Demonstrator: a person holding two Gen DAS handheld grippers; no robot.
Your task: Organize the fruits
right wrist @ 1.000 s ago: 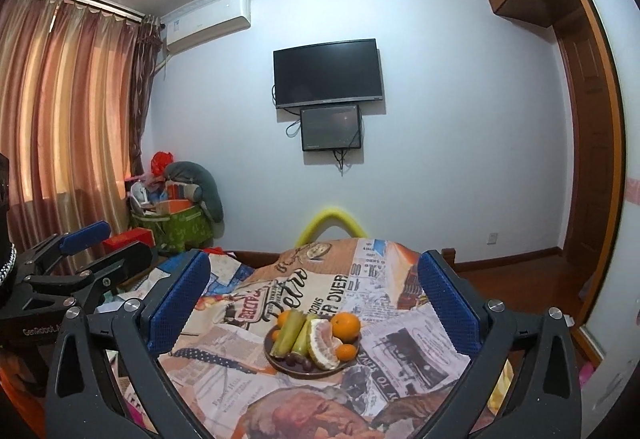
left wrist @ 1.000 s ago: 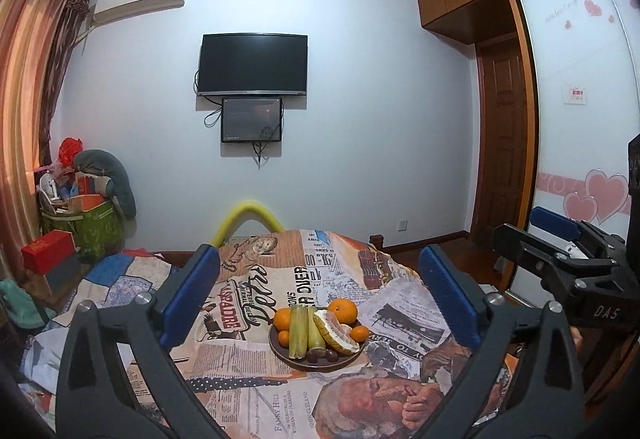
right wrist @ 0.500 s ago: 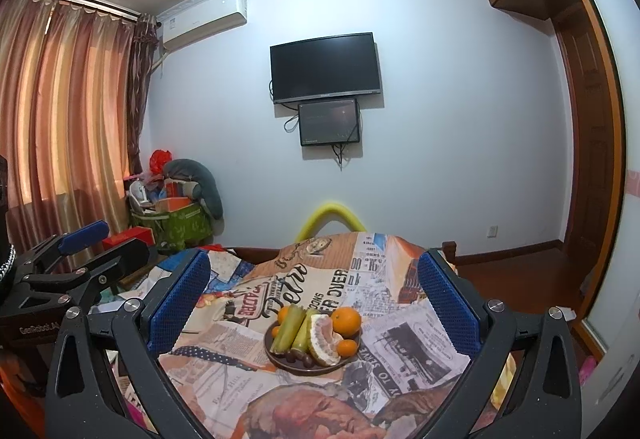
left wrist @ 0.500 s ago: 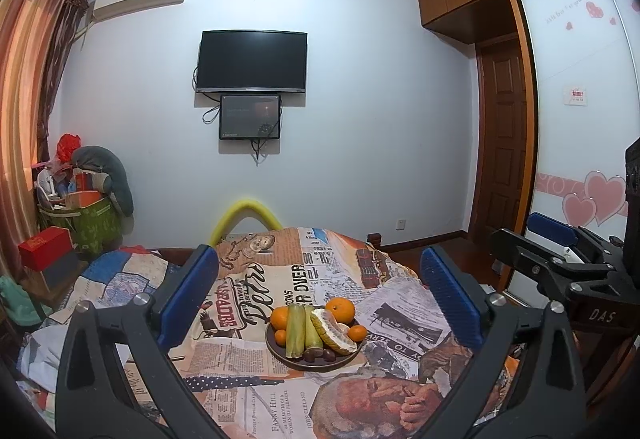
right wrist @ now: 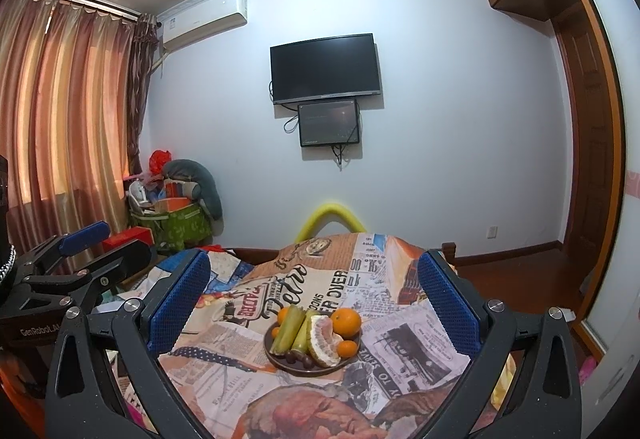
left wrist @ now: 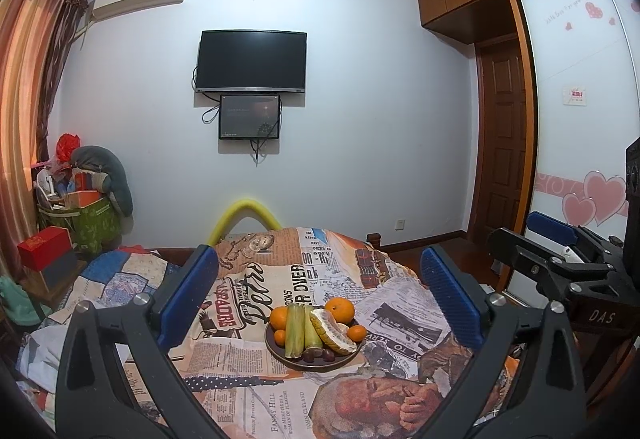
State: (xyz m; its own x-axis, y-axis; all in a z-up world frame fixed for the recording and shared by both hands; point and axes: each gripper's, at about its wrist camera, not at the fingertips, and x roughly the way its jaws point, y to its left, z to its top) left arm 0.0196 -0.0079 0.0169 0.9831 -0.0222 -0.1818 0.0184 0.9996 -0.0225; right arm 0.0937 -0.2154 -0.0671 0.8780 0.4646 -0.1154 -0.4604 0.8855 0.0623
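A dark round plate (left wrist: 294, 365) (right wrist: 304, 370) sits on a table under a newspaper-print cloth (left wrist: 256, 399) (right wrist: 240, 351). It holds oranges (left wrist: 339, 310) (right wrist: 346, 322), two green stalk pieces (left wrist: 294, 331) (right wrist: 289, 327), a peeled pomelo segment (left wrist: 332, 331) (right wrist: 322, 339) and small dark fruits (left wrist: 318, 355). My left gripper (left wrist: 318, 289) is open and empty, held above and short of the plate. My right gripper (right wrist: 314, 285) is also open and empty, at a like distance. Each gripper shows at the edge of the other's view.
A yellow foam-padded chair back (left wrist: 244, 217) stands behind the table. A green bin of clutter (left wrist: 86, 223) and red box (left wrist: 44, 247) stand at the left by the curtains (right wrist: 60, 111). A wooden door (left wrist: 500, 143) and wardrobe (left wrist: 580, 87) are at the right.
Both grippers have tilted or dropped slightly, so the plate sits a little higher in both views. Nothing on the plate has moved.
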